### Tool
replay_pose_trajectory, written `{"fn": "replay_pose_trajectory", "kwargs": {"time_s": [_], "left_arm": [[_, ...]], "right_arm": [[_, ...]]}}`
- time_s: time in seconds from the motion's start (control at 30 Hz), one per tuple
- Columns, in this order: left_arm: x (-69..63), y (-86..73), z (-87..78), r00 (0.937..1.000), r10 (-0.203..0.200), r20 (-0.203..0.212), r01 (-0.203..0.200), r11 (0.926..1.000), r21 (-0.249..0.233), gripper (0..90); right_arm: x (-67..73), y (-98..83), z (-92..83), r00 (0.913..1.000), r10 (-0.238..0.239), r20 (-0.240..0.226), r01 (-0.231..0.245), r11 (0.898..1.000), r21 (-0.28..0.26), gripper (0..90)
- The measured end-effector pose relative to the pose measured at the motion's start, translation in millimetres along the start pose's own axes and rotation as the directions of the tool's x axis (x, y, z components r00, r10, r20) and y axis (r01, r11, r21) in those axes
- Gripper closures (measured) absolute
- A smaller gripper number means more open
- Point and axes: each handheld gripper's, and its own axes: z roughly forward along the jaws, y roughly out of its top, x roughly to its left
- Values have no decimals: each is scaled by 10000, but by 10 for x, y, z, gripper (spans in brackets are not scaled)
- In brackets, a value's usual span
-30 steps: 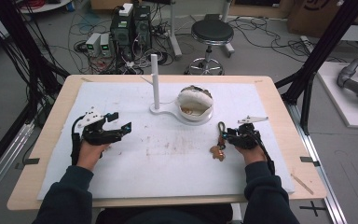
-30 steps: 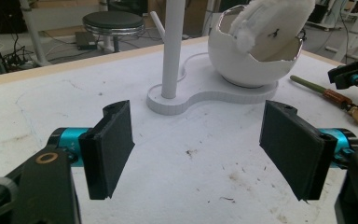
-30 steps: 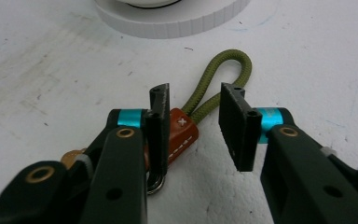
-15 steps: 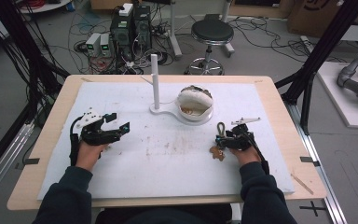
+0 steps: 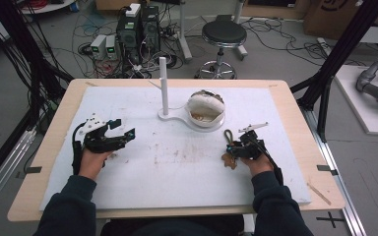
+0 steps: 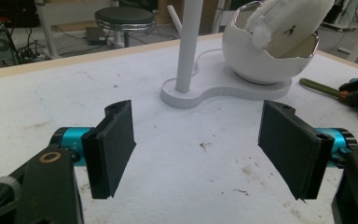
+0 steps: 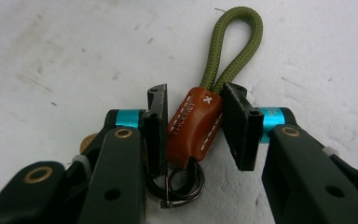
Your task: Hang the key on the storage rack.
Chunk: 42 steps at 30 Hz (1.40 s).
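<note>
A keychain lies on the white mat, with a brown leather tab point(image 7: 191, 133), an olive cord loop point(image 7: 237, 42) and a dark metal ring. My right gripper point(image 7: 193, 100) points down over it. Its jaws have just been closing, and both pads now press the sides of the leather tab. In the high view the right gripper point(image 5: 236, 147) sits at the mat's right, with the cord point(image 5: 228, 135) sticking out beyond it. My left gripper point(image 5: 123, 127) hovers at the mat's left, open with nothing between its jaws point(image 6: 198, 140).
A white stand with an upright post point(image 5: 163, 86) and a white egg-shaped bowl point(image 5: 205, 109) sits at the mat's far middle. In the left gripper view the post point(image 6: 189, 46) and bowl point(image 6: 265, 51) stand ahead. A stool and cables lie beyond the table.
My right gripper has shifted slightly left and toward the person, settling on the keychain. The left gripper has stayed where it was.
</note>
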Motion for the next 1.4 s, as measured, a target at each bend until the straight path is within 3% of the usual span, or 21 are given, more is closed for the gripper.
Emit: {"fn": "replay_pose_trajectory", "kwargs": {"time_s": [0.13, 0.23, 0.33, 0.43, 0.5, 0.67, 0.9, 0.97, 1.13, 1.2, 1.4], "left_arm": [[28, -4, -13, 9999, -90, -70, 90, 10000, -25, 270], [40, -6, -20, 9999, -112, -78, 112, 9999, -46, 271], [48, -9, -23, 9998, -158, -103, 158, 9999, -45, 280], [58, -10, -28, 9998, -168, -118, 168, 9998, -53, 290], [66, -11, -34, 9998, -157, -154, 156, 9999, -51, 294], [77, -13, -44, 9997, -166, -184, 165, 9999, -39, 294], [89, -15, -50, 9995, -190, -237, 188, 9998, -59, 295], [88, -15, -50, 9995, -187, -245, 185, 9998, -75, 296], [92, -14, -53, 9995, -188, -250, 186, 9998, -69, 298], [93, -15, -53, 9994, -200, -271, 198, 9998, -55, 298], [110, -20, -54, 9994, -220, -266, 218, 9997, -78, 301]], "right_arm": [[-53, -8, -98, 9970, 324, -699, -380, 9960, -814, 648], [-56, 5, -191, 9918, 236, -1258, -454, 9838, -1735, 651], [-36, 22, -285, 9857, -10, -1684, -429, 9655, -2568, 654], [-17, 31, -365, 9764, -142, -2155, -599, 9408, -3337, 692], [-10, 46, -413, 9640, -177, -2654, -882, 9201, -3816, 698], [72, 104, -439, 9623, -581, -2658, -592, 9088, -4131, 721], [152, 173, -458, 9372, -894, -3372, -756, 8916, -4464, 724], [187, 209, -475, 9345, -1027, -3409, -675, 8890, -4528, 725], [306, 389, -484, 9299, -1353, -3421, -484, 8768, -4785, 726], [367, 496, -473, 9317, -1564, -3277, -246, 8733, -4865, 727], [532, 825, -396, 9326, -1896, -3071, 148, 8702, -4924, 728]]}}
